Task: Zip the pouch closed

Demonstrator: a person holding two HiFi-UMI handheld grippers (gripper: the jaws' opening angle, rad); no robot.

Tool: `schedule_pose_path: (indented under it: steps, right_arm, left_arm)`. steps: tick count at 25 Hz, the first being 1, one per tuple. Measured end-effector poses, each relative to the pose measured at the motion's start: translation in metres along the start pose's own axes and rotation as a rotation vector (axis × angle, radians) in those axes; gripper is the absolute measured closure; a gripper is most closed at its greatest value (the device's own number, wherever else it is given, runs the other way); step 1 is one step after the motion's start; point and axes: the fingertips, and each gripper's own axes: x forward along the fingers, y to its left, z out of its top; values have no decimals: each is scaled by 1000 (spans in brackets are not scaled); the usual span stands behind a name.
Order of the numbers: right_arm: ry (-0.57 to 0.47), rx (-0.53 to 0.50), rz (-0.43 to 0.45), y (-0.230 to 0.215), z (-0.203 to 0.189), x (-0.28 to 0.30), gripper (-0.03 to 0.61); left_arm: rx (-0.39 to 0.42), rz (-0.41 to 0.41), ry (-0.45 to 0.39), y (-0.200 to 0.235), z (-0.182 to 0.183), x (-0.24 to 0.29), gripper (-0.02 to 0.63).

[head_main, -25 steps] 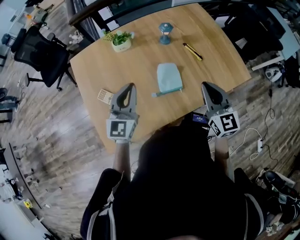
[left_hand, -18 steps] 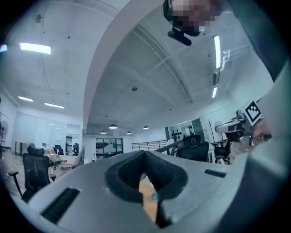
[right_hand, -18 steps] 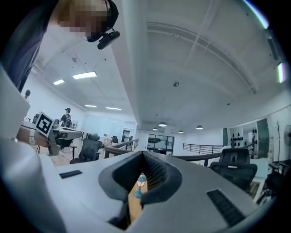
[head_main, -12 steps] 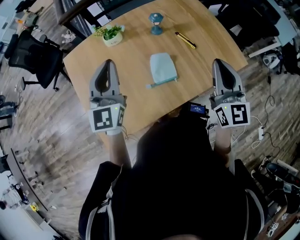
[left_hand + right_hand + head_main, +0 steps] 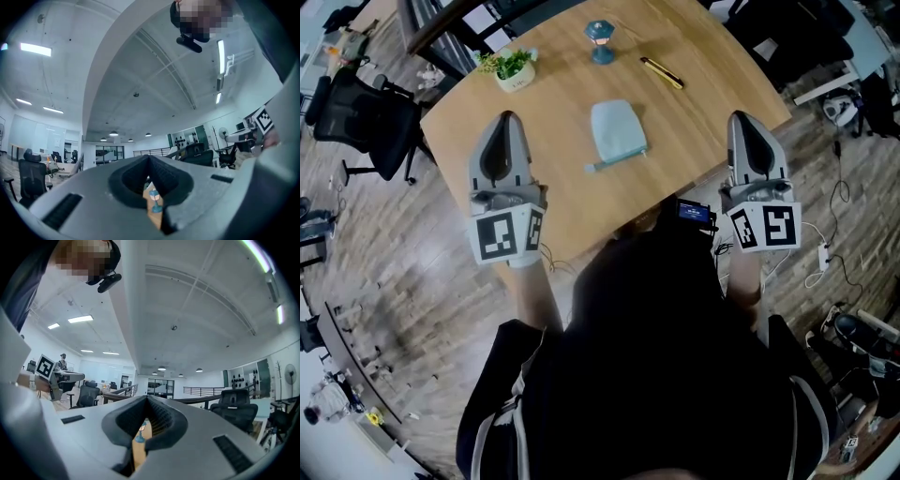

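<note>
As seen from the head view, with both tools held out ahead of the body: left gripper point(image 5: 505, 118) and right gripper point(image 5: 743, 117) side by side, well apart, tips pointing away. Between them, about level with their tips and touching neither, the pale blue pouch point(image 5: 616, 131), flat on the wooden table point(image 5: 703, 112); a slim tab at its near corner, angled toward the left gripper. Whether zipped or unzipped, not clear at this size. Beyond the left gripper's tip, a small potted plant point(image 5: 514, 69). Farther out, between the two lines of the grippers, a blue ornament point(image 5: 600, 41). Ahead of the right gripper and to its left, a yellow-and-black pen point(image 5: 661, 72).

In the left gripper view, left gripper point(image 5: 149, 157): jaws together at the tips, gripping nothing; through the narrow slit below, only the ornament point(image 5: 154, 201) and bare tabletop. In the right gripper view, right gripper point(image 5: 147, 397): likewise closed tip to tip and empty, the ornament point(image 5: 139, 437) in its slit.
</note>
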Motion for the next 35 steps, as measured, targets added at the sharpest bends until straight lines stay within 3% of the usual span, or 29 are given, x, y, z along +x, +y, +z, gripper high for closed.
schedule_pose_path:
  steps: [11,19,35]
  right_arm:
    - [8,-18,3,-7,2,-9,565]
    - [17,-13,-49,-25,1,-22,566]
    - [25,-10,-69,-25,0,-22,565]
  left_arm:
    - [7,-60,-9,-18,16,10,615]
    - [6,-94,-8,-27,14,20,615]
    - [-2,-135,-10,-34,12,27,615]
